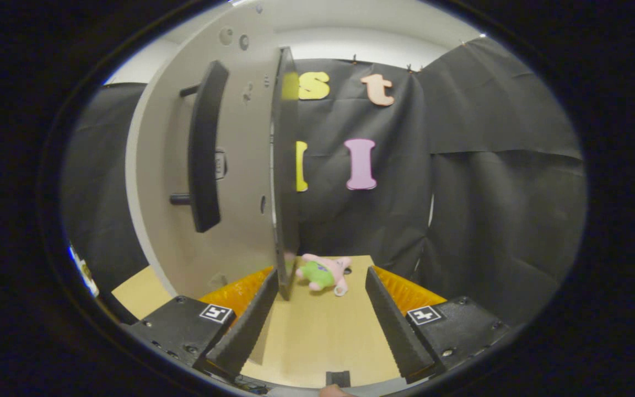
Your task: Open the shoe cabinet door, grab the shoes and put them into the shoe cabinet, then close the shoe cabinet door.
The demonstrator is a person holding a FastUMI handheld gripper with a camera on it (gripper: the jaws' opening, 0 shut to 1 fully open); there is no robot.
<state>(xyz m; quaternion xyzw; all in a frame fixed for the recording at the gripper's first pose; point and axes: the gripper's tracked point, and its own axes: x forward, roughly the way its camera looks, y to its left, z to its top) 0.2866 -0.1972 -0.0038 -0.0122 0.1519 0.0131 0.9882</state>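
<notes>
The shoe cabinet door [240, 182] is a pale panel seen nearly edge-on, swung partly open. Its dark edge [285, 165] rises just inside my left fingertip [270, 278]. A long black handle [204, 146] stands off the door's face on two pegs, to the left of that edge. My gripper [321, 273] is open, its fingers wide apart low over the wooden table [317, 336]. Only the left finger is near the door's lower corner; whether it touches I cannot tell. Nothing is held.
A small pink and green plush toy [323, 273] lies on the table just beyond the fingertips, right of the door edge. Black cloth walls [488, 193] close the booth behind and to the right. The table's left corner [130, 292] shows beside the door.
</notes>
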